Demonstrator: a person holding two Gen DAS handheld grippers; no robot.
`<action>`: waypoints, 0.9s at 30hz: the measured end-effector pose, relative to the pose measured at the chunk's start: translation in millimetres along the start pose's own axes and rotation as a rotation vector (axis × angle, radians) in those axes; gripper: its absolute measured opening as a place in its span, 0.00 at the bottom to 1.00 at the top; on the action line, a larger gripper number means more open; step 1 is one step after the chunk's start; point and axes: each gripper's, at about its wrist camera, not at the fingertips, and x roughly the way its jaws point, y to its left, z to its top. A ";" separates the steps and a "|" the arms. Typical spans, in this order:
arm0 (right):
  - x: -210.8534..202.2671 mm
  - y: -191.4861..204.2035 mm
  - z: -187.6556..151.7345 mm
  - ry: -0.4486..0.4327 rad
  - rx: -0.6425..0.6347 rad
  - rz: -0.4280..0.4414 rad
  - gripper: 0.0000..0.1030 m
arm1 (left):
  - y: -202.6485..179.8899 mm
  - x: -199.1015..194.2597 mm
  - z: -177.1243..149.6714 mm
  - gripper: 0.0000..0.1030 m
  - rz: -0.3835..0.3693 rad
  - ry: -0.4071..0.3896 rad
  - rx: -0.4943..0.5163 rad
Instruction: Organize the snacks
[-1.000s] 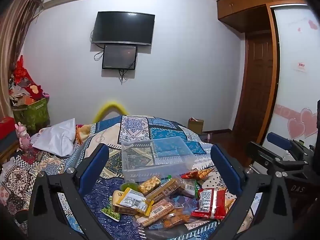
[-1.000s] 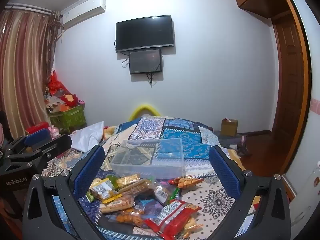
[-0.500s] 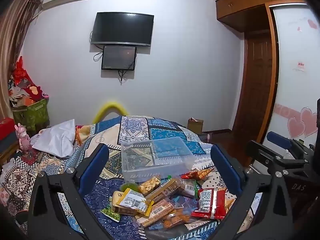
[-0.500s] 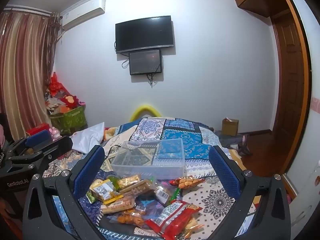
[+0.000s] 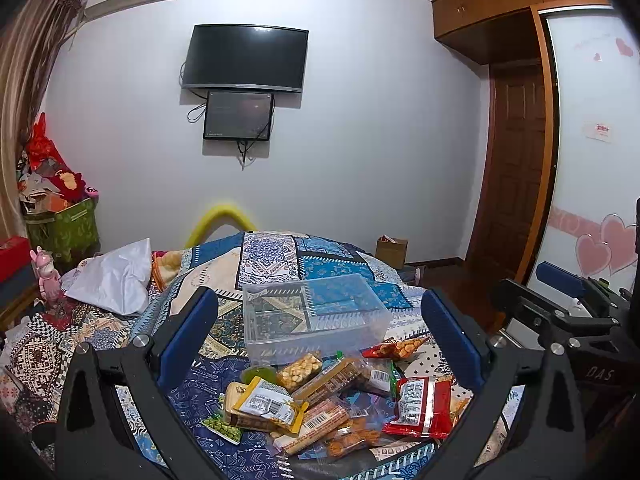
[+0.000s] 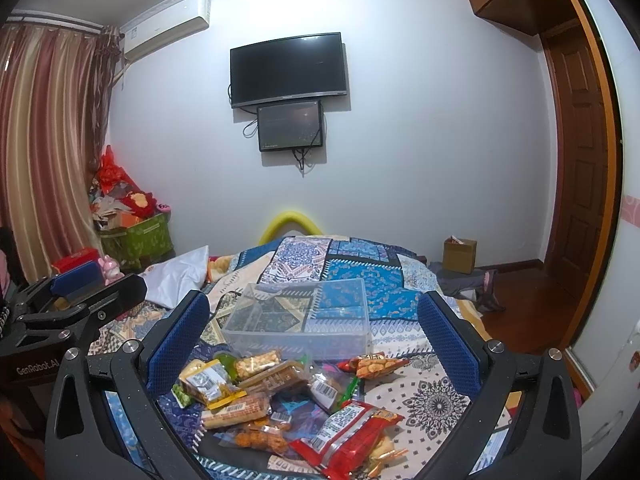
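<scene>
A pile of several snack packets [image 5: 320, 404] [image 6: 276, 400] lies on the patterned bedspread, just in front of a clear plastic box [image 5: 312, 316] [image 6: 300, 324] that holds nothing. A red packet [image 5: 420, 406] [image 6: 348, 436] lies at the pile's right. My left gripper [image 5: 320, 320] hovers above the pile, open and holding nothing. My right gripper [image 6: 314, 320] hangs beside it, also open with nothing between its fingers. Each gripper shows at the edge of the other's view: the right one [image 5: 560, 304], the left one [image 6: 76, 292].
The patchwork bedspread [image 5: 272, 256] covers a bed. A white pillow [image 5: 116, 280] lies at left. A green bin [image 5: 64, 232] of clutter stands by the curtain. A cardboard box [image 6: 460, 254] sits on the floor near a wooden door [image 6: 576, 160]. Two screens [image 5: 244, 60] hang on the wall.
</scene>
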 end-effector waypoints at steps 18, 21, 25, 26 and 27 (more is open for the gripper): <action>0.5 -0.5 0.6 -0.001 0.003 0.000 1.00 | 0.6 2.3 -1.4 1.00 0.004 0.008 0.001; 0.1 -1.0 0.8 -0.003 0.002 -0.001 1.00 | 0.7 2.6 -1.0 1.00 0.004 0.009 0.000; -0.6 -0.7 -0.7 -0.004 0.003 -0.001 1.00 | 0.3 3.4 -1.1 1.00 0.004 0.011 0.000; -0.6 -0.7 -0.7 -0.003 0.003 -0.001 1.00 | 0.2 3.4 -1.2 1.00 0.004 0.011 0.000; -0.9 -0.7 -0.8 -0.003 0.004 -0.001 1.00 | 0.3 3.3 -1.4 1.00 0.005 0.011 0.000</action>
